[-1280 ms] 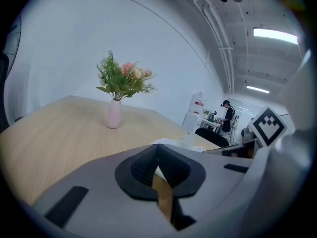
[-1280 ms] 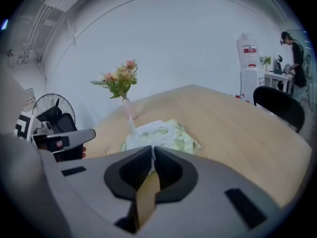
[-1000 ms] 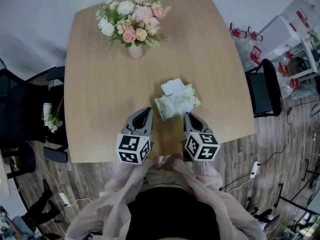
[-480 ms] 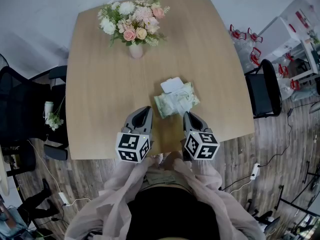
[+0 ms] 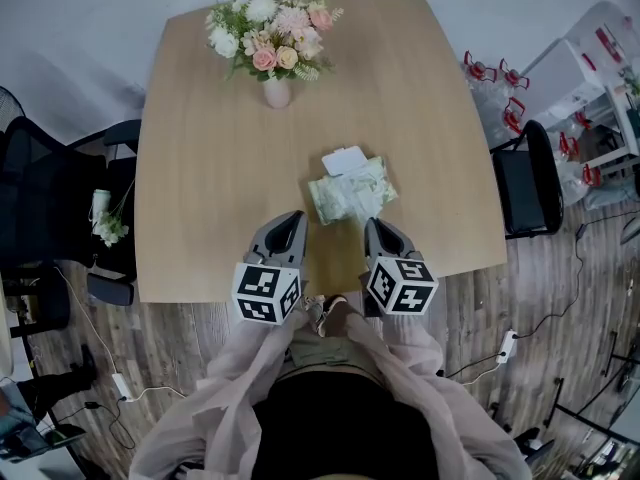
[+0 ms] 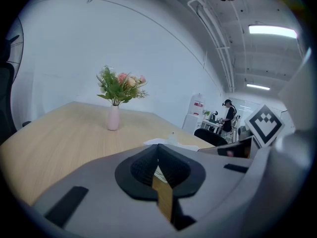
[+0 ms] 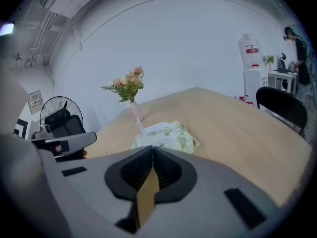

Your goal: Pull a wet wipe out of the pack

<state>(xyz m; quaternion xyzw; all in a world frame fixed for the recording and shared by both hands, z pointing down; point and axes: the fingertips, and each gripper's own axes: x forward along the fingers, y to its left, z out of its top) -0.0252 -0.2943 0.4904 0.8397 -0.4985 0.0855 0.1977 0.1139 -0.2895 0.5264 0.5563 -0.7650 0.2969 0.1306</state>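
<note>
Hovering over the near table (image 5: 200, 168) edge, left gripper (image 5: 291, 221) and right gripper (image 5: 374, 228) are both pressed together, empty. The wet-wipe pack (image 5: 350, 193) lies just beyond, untouched. The approach is in hand; next, one claw likely must spread and reach the pack.

From overhead we look steeply down on the pale wooden worktop (image 5: 210, 188), while our cameras on the left claw (image 5: 296, 218) and right claw (image 5: 371, 224) look low across it, all sharing the pink-and-white flower bouquet (image 5: 268, 43).
</note>
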